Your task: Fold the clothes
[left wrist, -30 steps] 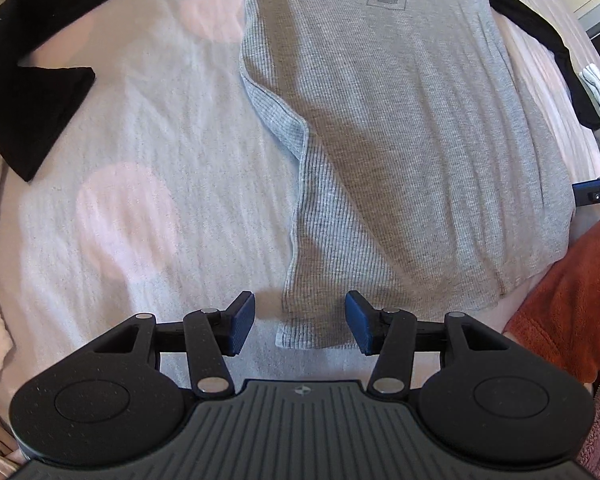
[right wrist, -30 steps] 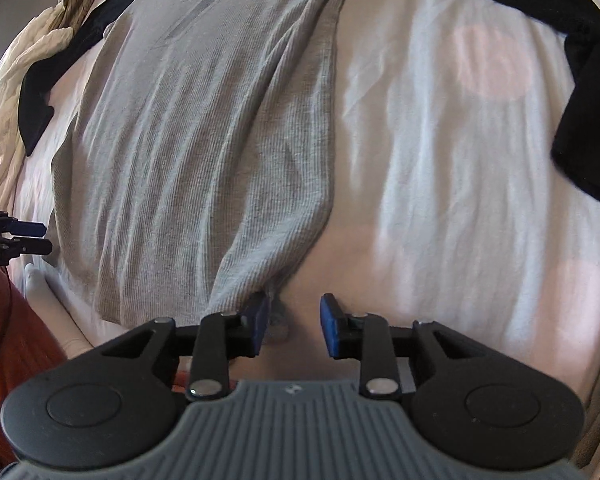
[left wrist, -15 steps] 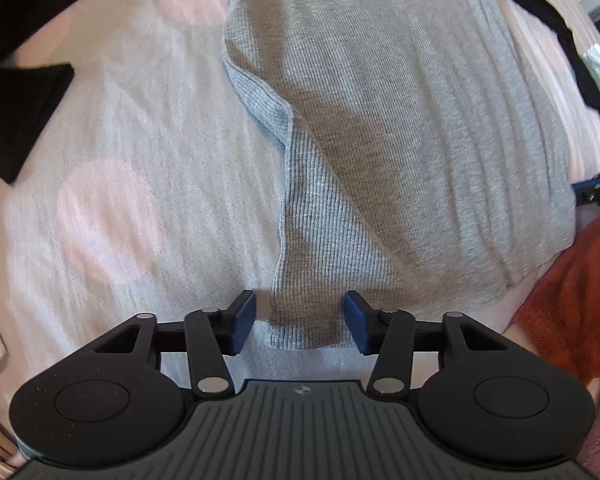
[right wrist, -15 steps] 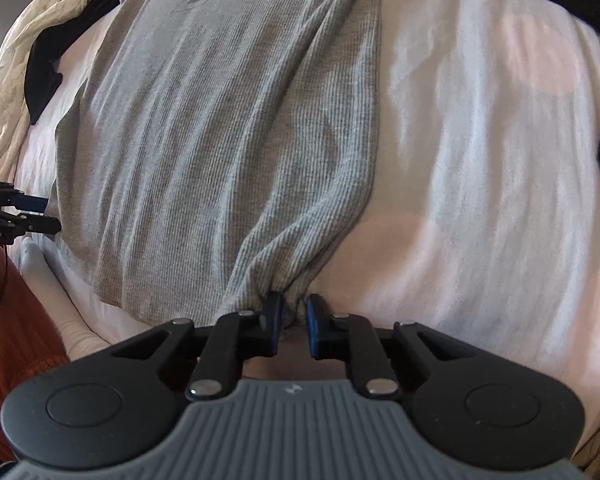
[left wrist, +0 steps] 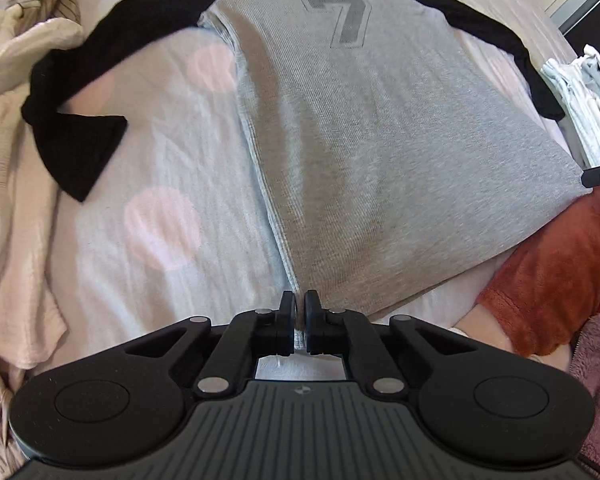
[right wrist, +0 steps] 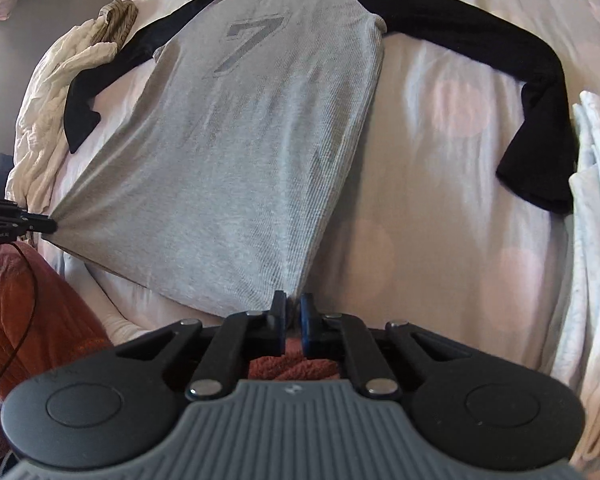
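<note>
Grey ribbed cotton stretches away from both claws: a raglan shirt (left wrist: 380,152) lies face up on the bed (left wrist: 160,160), its long axis running from the hem at the near edge to the collar at the far side. The left claw (left wrist: 299,308) is clamped on the hem's left corner, jaws pressed together with a sliver of cloth between them; the right claw (right wrist: 293,310) pinches the opposite hem corner the same way. Seen from the right wrist, the left claw (right wrist: 40,224) draws its corner to a taut point, so the hem hangs between the two as a straight raised edge. Everything else of the shirt lies forward of the claws, which suggests the fold will carry the hem toward the collar. The body is smooth, with a faded dark "7" (left wrist: 342,20) on the chest. Both black sleeves (right wrist: 500,80) are spread wide, not yet tucked in. A rust-red garment (left wrist: 552,272) sits near the hem, a pale folded stack (right wrist: 592,208) to the right.
</note>
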